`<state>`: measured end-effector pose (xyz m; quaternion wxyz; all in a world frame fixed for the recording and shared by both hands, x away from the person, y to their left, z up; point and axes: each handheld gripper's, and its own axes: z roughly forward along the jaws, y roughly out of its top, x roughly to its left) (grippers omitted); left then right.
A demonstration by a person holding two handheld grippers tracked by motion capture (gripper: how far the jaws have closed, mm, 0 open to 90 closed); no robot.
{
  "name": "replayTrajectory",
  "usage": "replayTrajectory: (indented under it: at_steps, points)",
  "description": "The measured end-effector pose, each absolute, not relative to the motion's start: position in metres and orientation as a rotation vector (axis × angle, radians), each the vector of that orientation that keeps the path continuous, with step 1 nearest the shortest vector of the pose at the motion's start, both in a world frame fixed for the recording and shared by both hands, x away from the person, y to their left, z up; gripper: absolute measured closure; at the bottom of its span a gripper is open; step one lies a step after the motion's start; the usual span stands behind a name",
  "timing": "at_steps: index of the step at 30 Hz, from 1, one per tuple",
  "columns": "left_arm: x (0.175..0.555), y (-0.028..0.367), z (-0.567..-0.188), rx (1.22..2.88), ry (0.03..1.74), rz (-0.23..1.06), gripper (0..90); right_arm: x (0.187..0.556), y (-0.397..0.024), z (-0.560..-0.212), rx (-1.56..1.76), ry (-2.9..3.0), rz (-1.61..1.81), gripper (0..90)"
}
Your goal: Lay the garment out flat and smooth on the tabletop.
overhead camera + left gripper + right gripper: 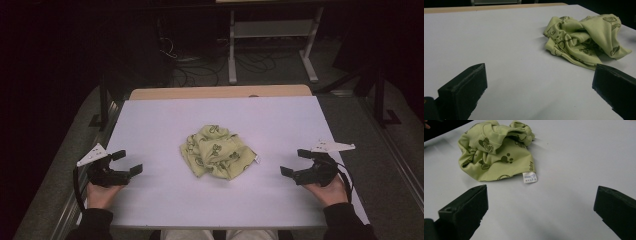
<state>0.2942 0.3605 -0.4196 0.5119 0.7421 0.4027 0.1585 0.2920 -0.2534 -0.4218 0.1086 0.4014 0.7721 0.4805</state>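
A crumpled light-green garment [217, 151] with dark printed figures lies in a heap at the middle of the white table [165, 120]. A small white label [529, 177] sticks out from its hem. My left gripper [126, 163] rests near the table's left edge, open, jaws spread wide with nothing between them; the garment [584, 40] lies ahead and to the right of it. My right gripper [296, 162] rests near the right edge, also open and empty, with the garment [496, 152] ahead and to its left.
The white sheet covers a wooden tabletop whose far edge [220, 92] shows. Beyond it stand a metal frame [272, 45] and loose cables [200, 70] on the floor. Bare white surface surrounds the garment on all sides.
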Motion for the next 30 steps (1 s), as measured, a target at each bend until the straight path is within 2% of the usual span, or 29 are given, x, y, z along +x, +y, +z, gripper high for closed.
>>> replayTrajectory:
  at_steps: [30]
  points:
    - [0.2956,0.3571,-0.412,1.817,0.925,0.403,0.0,0.2919,-0.251,-0.4129,1.154,2.261,1.426,0.0]
